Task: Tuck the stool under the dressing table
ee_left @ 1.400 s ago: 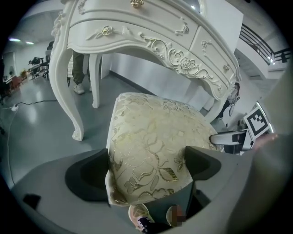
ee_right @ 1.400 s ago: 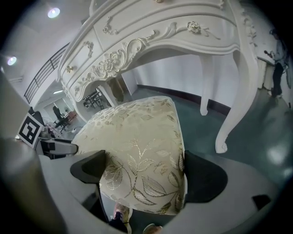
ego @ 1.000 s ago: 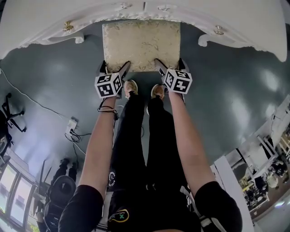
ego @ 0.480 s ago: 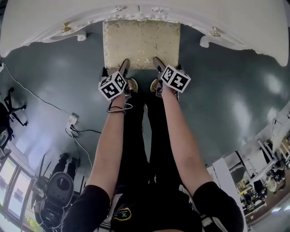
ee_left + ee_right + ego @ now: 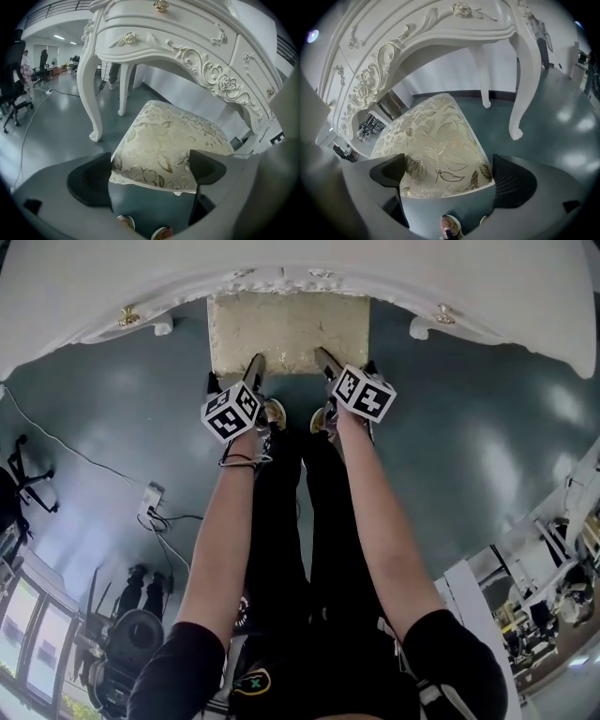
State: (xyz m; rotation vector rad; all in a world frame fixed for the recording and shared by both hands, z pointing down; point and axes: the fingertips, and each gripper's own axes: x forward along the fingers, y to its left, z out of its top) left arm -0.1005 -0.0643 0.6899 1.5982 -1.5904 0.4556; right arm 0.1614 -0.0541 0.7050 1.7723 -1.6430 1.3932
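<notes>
Left fingers (image 5: pixel 91 180) wide apart, straddling near corner of stool (image 5: pixel 286 329); right fingers (image 5: pixel 514 180) same, just been opening. Stool upper centre of head view, half under table (image 5: pixel 469 282). Pad contact unclear. Risk: uneven push skews stool into table leg (image 5: pixel 89 89); fingers skid over cushion.

Bright, even indoor light from overhead; soft glare patches across the glossy floor (image 5: pixel 553 409); mild shade beneath the dressing table (image 5: pixel 525 287); heavy fisheye bending toward every edge; black vignette ringing both gripper views; crisp mid-frame, softer up close.
</notes>
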